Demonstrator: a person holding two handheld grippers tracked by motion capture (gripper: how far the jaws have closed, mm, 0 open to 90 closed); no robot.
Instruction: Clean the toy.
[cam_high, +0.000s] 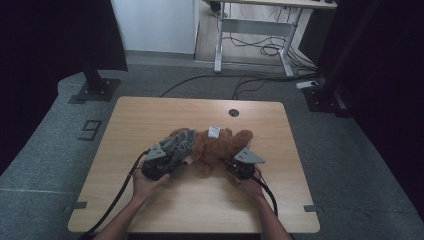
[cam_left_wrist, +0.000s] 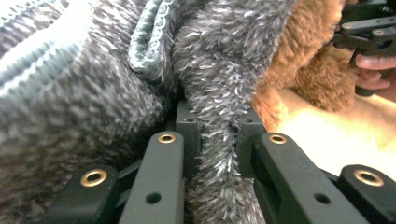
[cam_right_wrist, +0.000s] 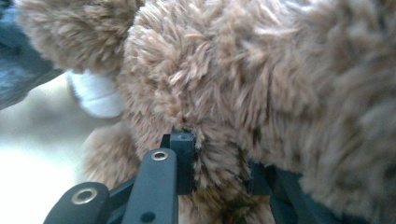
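I read the step in hand as working the grey knitted garment (cam_high: 178, 143) along the brown teddy bear (cam_high: 220, 145), which lies on its side in the middle of the tabletop (cam_high: 150, 115), the garment bunched over its left end. To do this well I want the two hands pulling against each other: my right holds the bear steady while my left draws the fabric in line with the body, not upward, so the toy does not lift or roll. I would keep the pull slow and even, since the fleece is thick and a fold can slip out of a narrow pinch. The small white tag (cam_high: 214, 131) on the bear's upper side is a handy mark for judging whether the body twists.

The left tongs (cam_left_wrist: 219, 140) are nearly closed, clamped on a fold of the fluffy grey fabric that runs straight up between the jaws; a ribbed hem (cam_left_wrist: 149, 42) sits just above. In the high view the left tongs (cam_high: 167, 161) sit at the garment's near edge.

The right tongs (cam_right_wrist: 219, 161) are likewise pinched almost together, gripping a tuft of brown plush, with fur pressed around both jaws. In the high view the right tongs (cam_high: 234, 164) meet the bear's near right side.
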